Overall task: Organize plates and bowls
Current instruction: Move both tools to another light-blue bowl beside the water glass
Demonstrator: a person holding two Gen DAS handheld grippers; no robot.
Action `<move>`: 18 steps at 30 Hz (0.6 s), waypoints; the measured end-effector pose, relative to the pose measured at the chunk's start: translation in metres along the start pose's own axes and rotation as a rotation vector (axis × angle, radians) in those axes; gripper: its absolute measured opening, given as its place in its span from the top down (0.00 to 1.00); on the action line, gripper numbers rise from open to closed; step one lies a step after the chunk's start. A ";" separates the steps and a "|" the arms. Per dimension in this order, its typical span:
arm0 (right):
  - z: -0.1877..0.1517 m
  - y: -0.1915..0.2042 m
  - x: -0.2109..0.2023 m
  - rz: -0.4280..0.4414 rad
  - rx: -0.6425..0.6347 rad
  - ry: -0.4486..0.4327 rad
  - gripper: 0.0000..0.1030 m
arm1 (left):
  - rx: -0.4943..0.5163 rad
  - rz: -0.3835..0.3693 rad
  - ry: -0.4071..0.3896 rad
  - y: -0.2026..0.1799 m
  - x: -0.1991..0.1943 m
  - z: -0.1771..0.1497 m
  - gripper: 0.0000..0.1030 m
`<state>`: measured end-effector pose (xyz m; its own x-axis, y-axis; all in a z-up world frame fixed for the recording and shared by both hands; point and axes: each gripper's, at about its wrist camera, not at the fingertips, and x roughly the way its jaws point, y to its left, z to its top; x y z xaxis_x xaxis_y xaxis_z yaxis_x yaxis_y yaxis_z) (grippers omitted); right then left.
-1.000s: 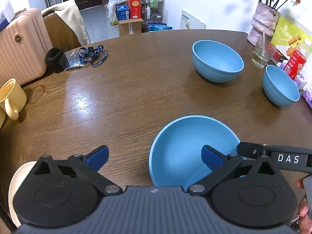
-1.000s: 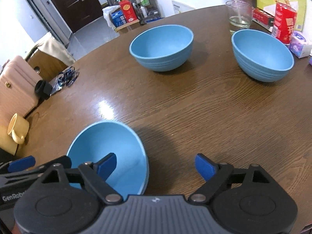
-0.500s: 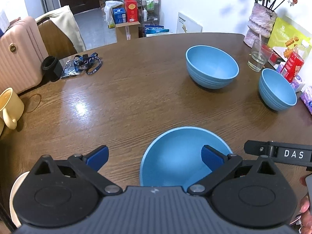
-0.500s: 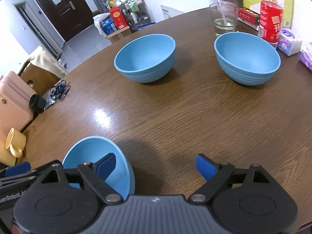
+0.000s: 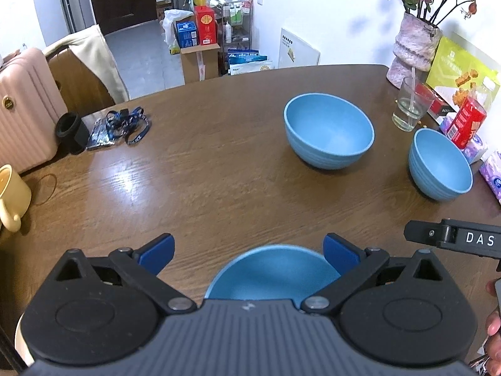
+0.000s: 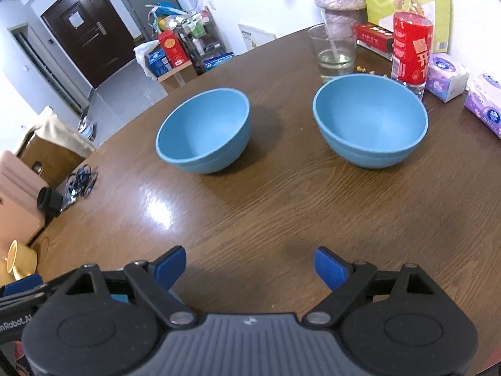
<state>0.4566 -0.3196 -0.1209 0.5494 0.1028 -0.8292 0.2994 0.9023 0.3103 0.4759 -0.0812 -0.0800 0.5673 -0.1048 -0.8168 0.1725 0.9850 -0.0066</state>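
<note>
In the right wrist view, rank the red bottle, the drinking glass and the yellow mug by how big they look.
1. Red bottle, largest.
2. Drinking glass.
3. Yellow mug, smallest, though it is partly hidden at the frame edge.

L gripper point(image 5: 249, 249) wide open over near bowl point(image 5: 272, 274), pads not touching it. Two more bowls point(image 5: 328, 130) point(image 5: 440, 164) far right on table point(image 5: 219, 172). Mug point(image 5: 11, 192) at left edge.
</note>
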 end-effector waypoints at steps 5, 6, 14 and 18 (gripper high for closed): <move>0.017 -0.006 0.002 0.001 0.006 -0.015 0.14 | -0.010 0.002 0.000 -0.008 0.007 0.015 0.00; 0.020 -0.005 0.003 0.001 0.006 -0.018 0.14 | -0.013 0.002 0.001 -0.009 0.009 0.018 0.00; 0.046 -0.007 0.011 0.010 -0.013 -0.032 0.14 | -0.024 0.005 0.005 -0.023 0.024 0.040 0.00; 0.057 -0.004 0.018 0.016 -0.027 -0.030 0.14 | -0.029 0.013 0.009 -0.029 0.034 0.051 0.00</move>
<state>0.5102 -0.3452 -0.1104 0.5775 0.1048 -0.8097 0.2696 0.9116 0.3103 0.5312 -0.1201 -0.0783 0.5624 -0.0904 -0.8219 0.1417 0.9898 -0.0120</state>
